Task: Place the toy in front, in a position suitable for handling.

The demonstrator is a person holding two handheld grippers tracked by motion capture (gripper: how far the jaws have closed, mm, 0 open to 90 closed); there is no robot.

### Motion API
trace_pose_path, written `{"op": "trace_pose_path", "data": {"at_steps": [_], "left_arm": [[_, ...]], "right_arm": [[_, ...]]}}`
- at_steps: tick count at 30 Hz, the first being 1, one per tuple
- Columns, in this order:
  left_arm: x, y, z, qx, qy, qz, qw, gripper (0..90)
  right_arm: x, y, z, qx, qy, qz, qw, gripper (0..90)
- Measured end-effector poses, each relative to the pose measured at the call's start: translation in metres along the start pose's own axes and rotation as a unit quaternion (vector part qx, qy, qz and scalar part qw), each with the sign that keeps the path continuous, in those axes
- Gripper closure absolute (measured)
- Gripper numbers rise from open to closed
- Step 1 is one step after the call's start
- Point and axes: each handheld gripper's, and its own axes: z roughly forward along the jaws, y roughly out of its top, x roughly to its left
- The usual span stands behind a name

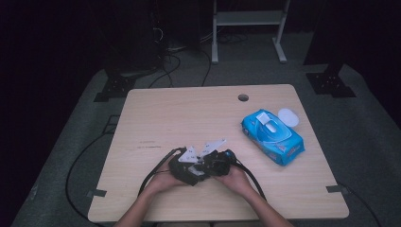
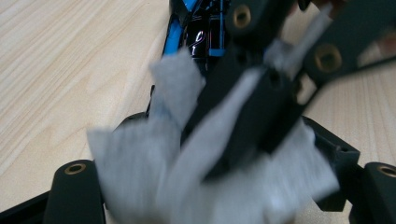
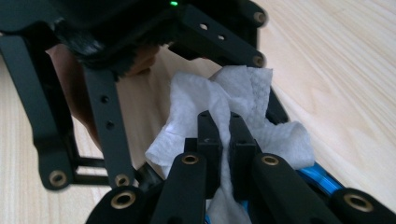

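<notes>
A: Right up close, the right hand-held gripper (image 3: pixel 219 140) has its jaws pinched together on a white wet wipe (image 3: pixel 243 100), the sheet bunched up around the two black fingers

B: And the left hand-held gripper (image 2: pixel 219 154)?

A: Its jaws stand apart, with the crumpled wipe and the right one's fingers sitting between them; whether its pads press on anything I cannot tell, it's all blur there

B: Where is this on the desk (image 1: pixel 189 113)?

A: Near edge, middle, both units nose to nose in the person's hands. Farther off to the right lies the blue wipes pack (image 1: pixel 273 137), its lid (image 1: pixel 288 116) flipped open

B: So how far along?

A: I'd say the sheet is already out of the pack and held. What's left looks like the handover or unfolding between the two, then any wiping, and the lid still wants closing
</notes>
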Motion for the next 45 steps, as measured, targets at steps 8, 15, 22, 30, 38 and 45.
{"op": "trace_pose_path", "data": {"at_steps": [8, 15, 22, 30, 38, 45], "left_arm": [[0.001, 0.0, 0.0, 0.001, -0.001, 0.002, 1.0, 25.7], [0.001, -0.001, 0.0, 0.0, 0.0, -0.001, 1.0, 25.7], [0.001, 0.0, 0.0, 0.0, 0.0, 0.002, 1.0, 25.6], [0.001, 0.0, 0.0, 0.001, -0.001, -0.001, 1.0, 25.7], [0.002, 0.0, 0.0, 0.002, -0.001, 0.003, 1.0, 25.7], [0.001, 0.0, 0.0, 0.002, -0.002, 0.002, 1.0, 25.7]], "right_arm": [[-0.027, -0.006, -0.017, -0.011, -0.039, 0.039, 0.9984, 86.2], [-0.021, -0.002, -0.01, -0.006, -0.043, 0.023, 0.9988, 86.1], [-0.041, -0.012, -0.032, -0.004, -0.08, 0.033, 0.9962, 86.2], [-0.03, -0.005, -0.016, -0.01, -0.059, 0.027, 0.9979, 86.1], [-0.054, -0.027, -0.046, -0.003, -0.091, 0.054, 0.9943, 86.2], [-0.056, -0.046, -0.073, -0.003, -0.109, 0.056, 0.9925, 86.2]]}}
